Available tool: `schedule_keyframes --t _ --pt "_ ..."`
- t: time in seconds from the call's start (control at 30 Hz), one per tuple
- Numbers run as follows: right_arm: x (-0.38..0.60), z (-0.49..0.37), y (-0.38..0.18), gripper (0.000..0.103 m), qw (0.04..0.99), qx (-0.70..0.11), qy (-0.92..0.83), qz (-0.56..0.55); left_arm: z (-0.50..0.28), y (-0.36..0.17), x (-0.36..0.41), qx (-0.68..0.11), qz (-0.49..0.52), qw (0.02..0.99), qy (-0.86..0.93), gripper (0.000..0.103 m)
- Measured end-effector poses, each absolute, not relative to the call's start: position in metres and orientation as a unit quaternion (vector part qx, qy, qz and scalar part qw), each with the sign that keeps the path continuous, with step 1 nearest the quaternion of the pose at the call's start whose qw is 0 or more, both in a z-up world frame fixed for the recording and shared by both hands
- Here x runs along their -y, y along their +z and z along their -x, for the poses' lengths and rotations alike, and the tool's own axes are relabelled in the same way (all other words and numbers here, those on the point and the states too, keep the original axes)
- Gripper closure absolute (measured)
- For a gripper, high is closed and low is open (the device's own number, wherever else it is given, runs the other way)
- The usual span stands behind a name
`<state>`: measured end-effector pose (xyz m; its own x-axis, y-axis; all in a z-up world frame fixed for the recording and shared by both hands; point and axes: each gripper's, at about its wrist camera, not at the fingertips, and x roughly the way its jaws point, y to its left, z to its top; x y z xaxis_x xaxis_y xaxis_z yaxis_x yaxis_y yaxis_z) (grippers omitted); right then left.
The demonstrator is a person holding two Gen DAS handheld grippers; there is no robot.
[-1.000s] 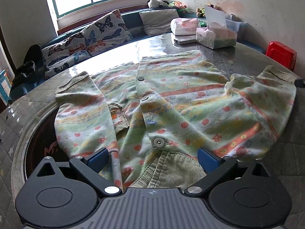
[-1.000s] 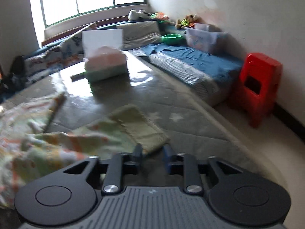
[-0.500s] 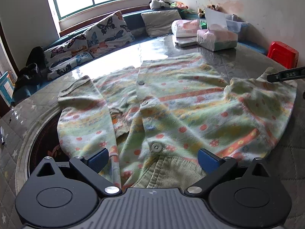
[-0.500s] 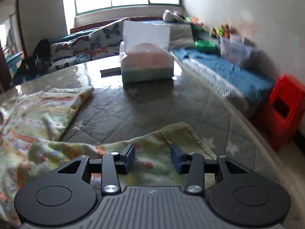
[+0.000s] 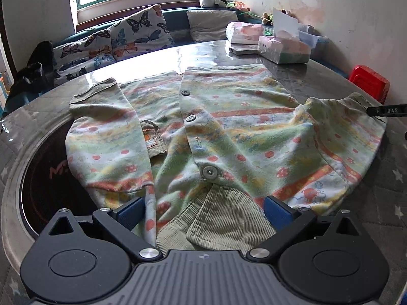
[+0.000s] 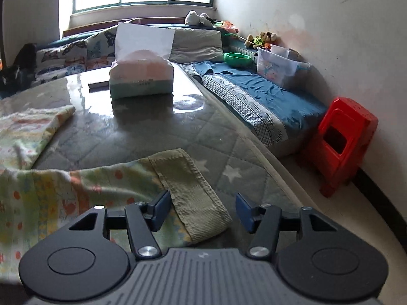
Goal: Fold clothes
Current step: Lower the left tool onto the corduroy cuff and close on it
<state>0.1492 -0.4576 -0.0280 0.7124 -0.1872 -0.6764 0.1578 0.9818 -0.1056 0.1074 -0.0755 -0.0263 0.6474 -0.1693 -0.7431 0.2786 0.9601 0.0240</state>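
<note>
A pale green children's cardigan point(image 5: 229, 127) with orange stripes, red dots and grey buttons lies spread on the round table point(image 5: 318, 76), collar towards me. My left gripper point(image 5: 203, 207) stands open over the ribbed collar point(image 5: 223, 221), its blue pads clear of the cloth on both sides. In the right wrist view the cardigan's right sleeve point(image 6: 89, 185) ends in a ribbed cuff point(image 6: 193, 193). My right gripper point(image 6: 203, 208) hovers over that cuff with its jaws opening; the cuff lies between them, not pressed. A black fingertip of the right gripper pokes in at the left wrist view's right edge.
A tissue pack point(image 6: 141, 76) and a flat grey box point(image 5: 241, 49) sit at the table's far side. A red plastic stool point(image 6: 340, 145) stands on the floor to the right. A cushioned bench point(image 6: 254, 96) with a clear bin point(image 6: 276, 67) runs along the wall.
My right gripper has swung left over the sleeve cuff, sunk a little, and its jaws have spread wider. The left gripper has stayed open over the collar.
</note>
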Motion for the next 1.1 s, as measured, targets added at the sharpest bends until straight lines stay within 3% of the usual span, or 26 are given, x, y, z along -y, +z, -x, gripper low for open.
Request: schedule_keyframes --t 0.47,0.63,0.77,1.1 --pt "0.369 -0.140 0.017 0.044 0.939 -0.335 0.071 0.030 -0.124 0.012 0.034 -0.369 -0.043 0.924 -0.086 0.003" --pt "0.307 -0.139 0.022 0.038 0.929 -0.329 0.165 0.051 -0.162 0.018 0.014 -0.370 -0.027 0.928 -0.042 0.004" --pt "0.266 -0.137 0.019 0.037 0.914 -0.331 0.227 0.060 -0.197 0.016 0.003 -0.375 -0.019 0.927 -0.017 0.013" --pt "0.189 -0.120 -0.002 0.037 0.853 -0.353 0.373 0.097 -0.296 0.003 -0.005 -0.387 -0.008 0.922 0.013 0.019"
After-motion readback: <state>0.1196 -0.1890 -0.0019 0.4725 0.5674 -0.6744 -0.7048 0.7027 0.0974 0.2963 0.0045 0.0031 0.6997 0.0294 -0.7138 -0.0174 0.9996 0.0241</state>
